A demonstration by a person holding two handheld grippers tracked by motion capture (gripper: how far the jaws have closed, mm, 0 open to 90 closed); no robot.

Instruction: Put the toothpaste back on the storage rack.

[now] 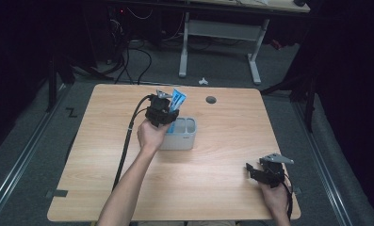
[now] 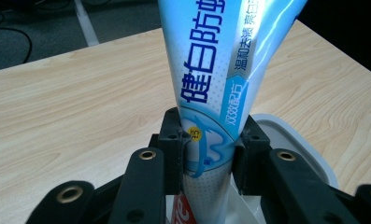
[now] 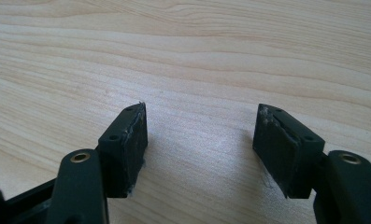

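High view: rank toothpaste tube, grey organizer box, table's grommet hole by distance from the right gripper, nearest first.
From the right gripper, low at the table's right:
1. Grey organizer box, mid-table, to its upper left.
2. Grommet hole, near the far edge.
3. Toothpaste tube, in the left gripper, above the box.

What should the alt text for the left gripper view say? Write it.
Two black tongs clamp a blue-and-white toothpaste tube that stands upright over a white holder. A light wooden table lies behind.
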